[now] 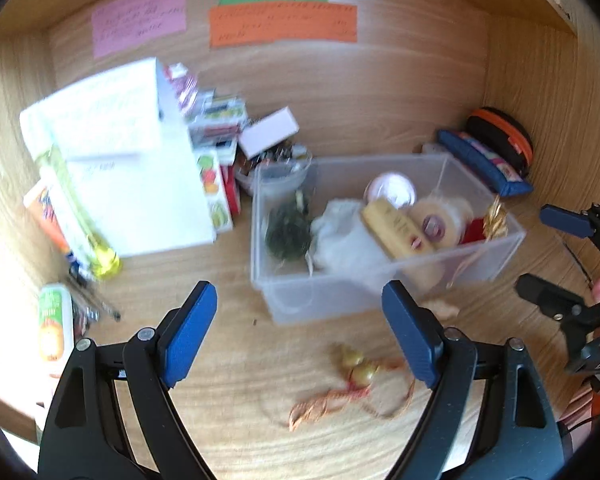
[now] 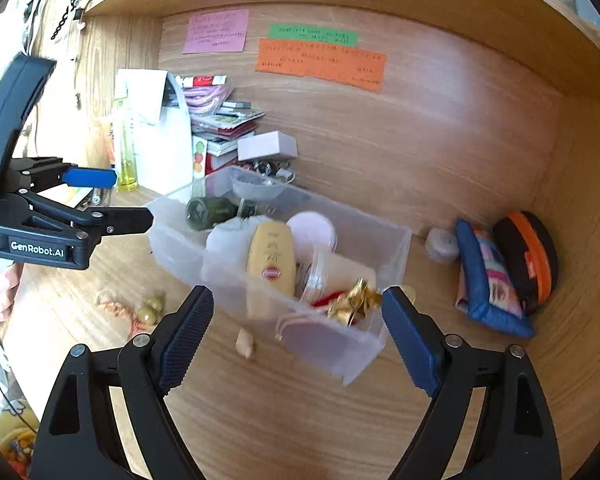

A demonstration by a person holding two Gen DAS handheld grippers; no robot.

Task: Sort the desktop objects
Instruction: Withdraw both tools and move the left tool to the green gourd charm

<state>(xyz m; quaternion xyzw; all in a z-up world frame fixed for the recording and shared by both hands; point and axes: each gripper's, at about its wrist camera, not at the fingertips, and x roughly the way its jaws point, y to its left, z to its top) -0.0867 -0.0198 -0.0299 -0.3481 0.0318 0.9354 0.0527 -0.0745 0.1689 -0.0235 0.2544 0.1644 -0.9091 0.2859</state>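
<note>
A clear plastic bin (image 1: 496,256) (image 2: 364,344) stands on the wooden desk. It holds a yellow tube (image 1: 396,232) (image 2: 270,260), a dark green jar (image 1: 288,232) (image 2: 210,212), white cloth, a pink-lidded jar (image 2: 312,230) and a gold bow (image 2: 354,300). Gold bells on an orange string (image 1: 356,368) (image 2: 148,312) lie on the desk in front of the bin. A small beige piece (image 2: 245,344) lies by the bin. My left gripper (image 1: 300,336) (image 2: 112,200) is open and empty above the bells. My right gripper (image 2: 296,336) (image 1: 540,248) is open and empty at the bin's near corner.
White paper (image 1: 132,168), a yellow-green bottle (image 2: 125,160) and stacked packets (image 2: 224,120) stand at the back left. A blue pouch (image 2: 488,280) and a black-orange case (image 2: 528,256) lie at the right wall. Coloured notes (image 2: 320,62) hang on the back panel.
</note>
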